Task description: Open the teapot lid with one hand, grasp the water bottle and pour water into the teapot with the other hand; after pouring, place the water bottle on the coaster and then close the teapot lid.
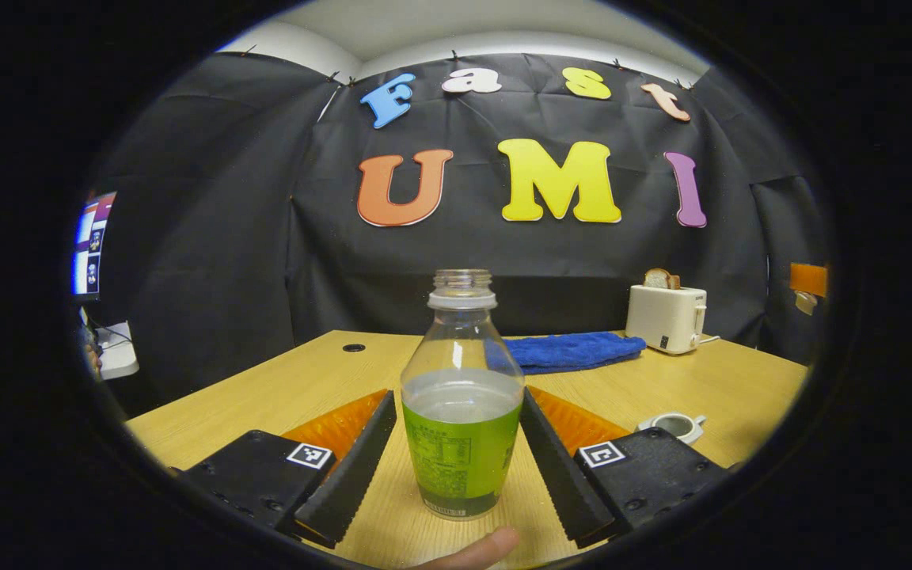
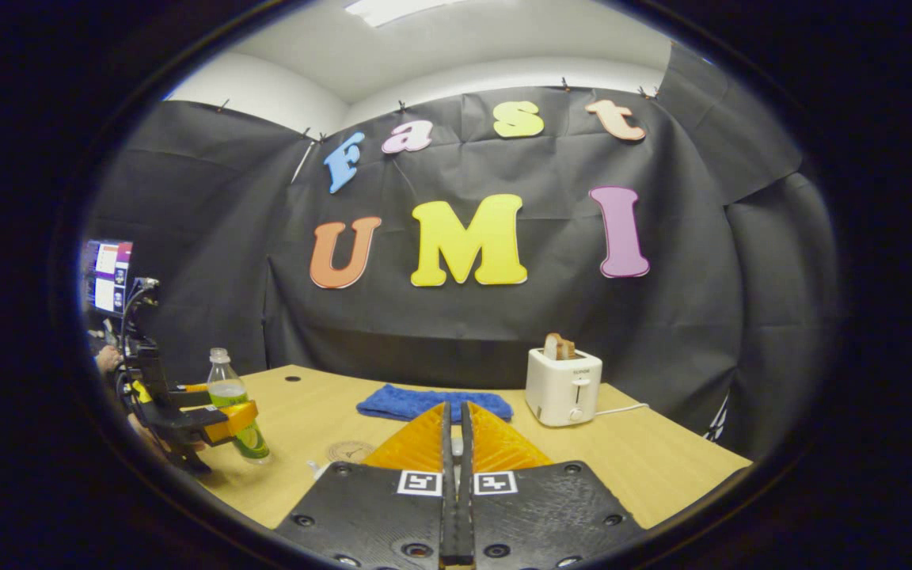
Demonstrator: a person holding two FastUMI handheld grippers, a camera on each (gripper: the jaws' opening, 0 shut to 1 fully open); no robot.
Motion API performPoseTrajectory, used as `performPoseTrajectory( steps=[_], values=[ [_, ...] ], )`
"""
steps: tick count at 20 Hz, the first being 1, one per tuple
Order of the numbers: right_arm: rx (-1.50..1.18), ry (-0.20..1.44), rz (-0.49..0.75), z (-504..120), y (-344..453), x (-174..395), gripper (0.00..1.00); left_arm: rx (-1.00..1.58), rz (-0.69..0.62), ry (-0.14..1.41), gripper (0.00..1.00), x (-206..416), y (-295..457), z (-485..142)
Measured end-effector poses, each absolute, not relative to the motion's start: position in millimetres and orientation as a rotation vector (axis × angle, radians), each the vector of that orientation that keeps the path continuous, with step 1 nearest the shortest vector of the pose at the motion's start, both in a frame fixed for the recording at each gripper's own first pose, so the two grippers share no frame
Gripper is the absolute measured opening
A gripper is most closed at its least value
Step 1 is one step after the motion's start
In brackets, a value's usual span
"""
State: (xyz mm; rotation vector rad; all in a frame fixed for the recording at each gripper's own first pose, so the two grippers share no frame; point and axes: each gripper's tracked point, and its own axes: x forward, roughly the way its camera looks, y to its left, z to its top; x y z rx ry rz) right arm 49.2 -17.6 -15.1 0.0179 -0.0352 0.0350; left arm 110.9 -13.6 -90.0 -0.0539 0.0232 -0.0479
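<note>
An uncapped water bottle [image 1: 461,396] with a green label, about half full, stands on the wooden table between the fingers of my left gripper [image 1: 456,394]. That gripper is open, its fingers [image 1: 353,467] flanking the bottle close to its sides. In the right gripper view the same bottle [image 2: 225,388] and left gripper [image 2: 226,423] sit at the far left. A small white teapot [image 1: 674,426] stands to the right with its top open and dark inside. My right gripper [image 2: 456,405] is shut, with a small pale piece of the lid [image 2: 456,448] pinched between its fingers. A round coaster [image 2: 349,450] lies beside it.
A white toaster [image 1: 666,317] holding bread stands at the back right, with a folded blue cloth [image 1: 571,350] to its left. A monitor [image 1: 90,245] glows beyond the table's left edge. A person's fingertip [image 1: 480,546] shows below the bottle. A cable hole [image 1: 354,347] marks the tabletop.
</note>
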Motion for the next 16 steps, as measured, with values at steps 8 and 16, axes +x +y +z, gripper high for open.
performPoseTrajectory(
  steps=[8, 16],
  values=[
    [0.026, -0.019, 0.022, -19, -23, 51, 0.0, 0.067, -0.064, 0.015, 0.77, 99, -20, -83],
    [-0.002, 0.003, 0.005, -24, -32, 55, 0.0, 0.458, -0.053, 0.046, 0.76, 89, -36, -63]
  ],
)
